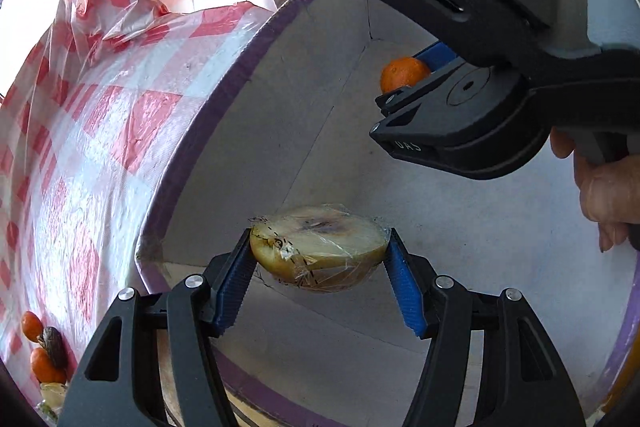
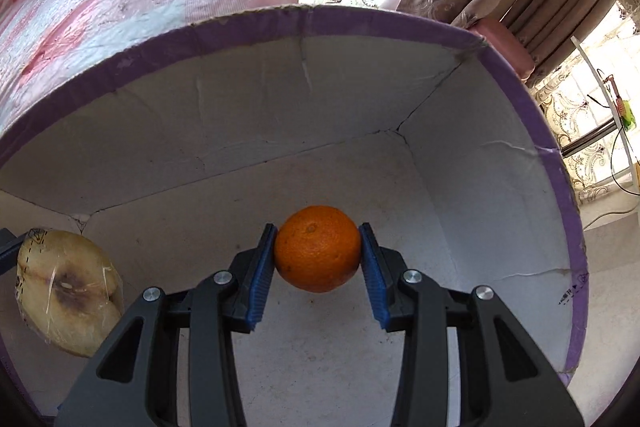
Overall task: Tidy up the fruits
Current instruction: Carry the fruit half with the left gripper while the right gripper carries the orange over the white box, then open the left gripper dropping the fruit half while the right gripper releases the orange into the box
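Inside the purple-rimmed box (image 2: 400, 19), the left gripper (image 1: 320, 259) clamps 1 plastic-wrapped pear half (image 1: 320, 251), and the right gripper (image 2: 318, 255) clamps 1 orange (image 2: 318, 249). Outside lie 2 more oranges (image 1: 31, 325) on checkered cloth (image 1: 100, 127). Box-edge print is unreadable.

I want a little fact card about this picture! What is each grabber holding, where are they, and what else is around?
left grabber: shut on the wrapped half fruit, cut face brown in the middle
right grabber: shut on the orange
where: both held inside the box, white inside with a purple rim
box floor: no other fruit seen on it
outside the box: red-checked plastic sheet; more small oranges at its edge
person's hand: on the right grabber's handle
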Available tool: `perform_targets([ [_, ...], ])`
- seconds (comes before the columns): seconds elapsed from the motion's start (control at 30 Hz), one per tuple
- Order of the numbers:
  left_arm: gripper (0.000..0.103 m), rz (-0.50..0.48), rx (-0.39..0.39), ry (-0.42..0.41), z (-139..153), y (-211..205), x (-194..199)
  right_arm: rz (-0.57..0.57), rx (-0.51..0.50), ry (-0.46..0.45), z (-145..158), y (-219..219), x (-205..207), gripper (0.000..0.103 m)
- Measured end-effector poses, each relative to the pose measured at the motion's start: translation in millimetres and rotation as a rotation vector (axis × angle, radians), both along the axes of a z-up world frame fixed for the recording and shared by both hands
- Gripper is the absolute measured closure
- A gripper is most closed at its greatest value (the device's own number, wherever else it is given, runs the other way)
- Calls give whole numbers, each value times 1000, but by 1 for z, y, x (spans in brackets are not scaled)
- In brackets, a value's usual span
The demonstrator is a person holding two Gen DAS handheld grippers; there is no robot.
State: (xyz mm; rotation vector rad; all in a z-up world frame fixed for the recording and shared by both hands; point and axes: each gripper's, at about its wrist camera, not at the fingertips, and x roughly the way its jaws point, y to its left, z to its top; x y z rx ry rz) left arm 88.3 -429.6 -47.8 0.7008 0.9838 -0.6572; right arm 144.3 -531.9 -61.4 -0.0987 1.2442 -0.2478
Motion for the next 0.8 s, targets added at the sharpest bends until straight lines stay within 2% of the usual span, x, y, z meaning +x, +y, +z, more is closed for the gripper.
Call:
perform_targets([
  [0.2, 41, -8, 73, -50, -11, -7, 1, -7, -2, 27, -12, -2, 1, 59],
  [0.27, 37, -11, 66, -47, -11, -10, 5, -12, -3, 20, -13, -2, 2, 41],
  [0.3, 36, -11, 53, -40, -10, -8, 6, -13, -6, 14, -12, 0, 2, 28],
  [0.5, 24, -10, 9, -30, -2, -1, 9, -16, -4, 5, -14, 4, 0, 20],
  [0.63, 22, -13, -37, -35, 4, 2, 5, -28, -15, -65, 1, -9, 3, 10],
  [0.67, 16, -7, -52, -50, 8, 5, 5, -32, -18, -86, 6, -9, 1, 8],
  [0.7, 14, 1, -74, -66, 14, 8, 5, -40, -25, -112, 12, -10, -1, 6],
  [0.8, 14, 27, -143, -84, 28, 16, 6, -67, -16, -216, 36, -14, -11, 6],
])
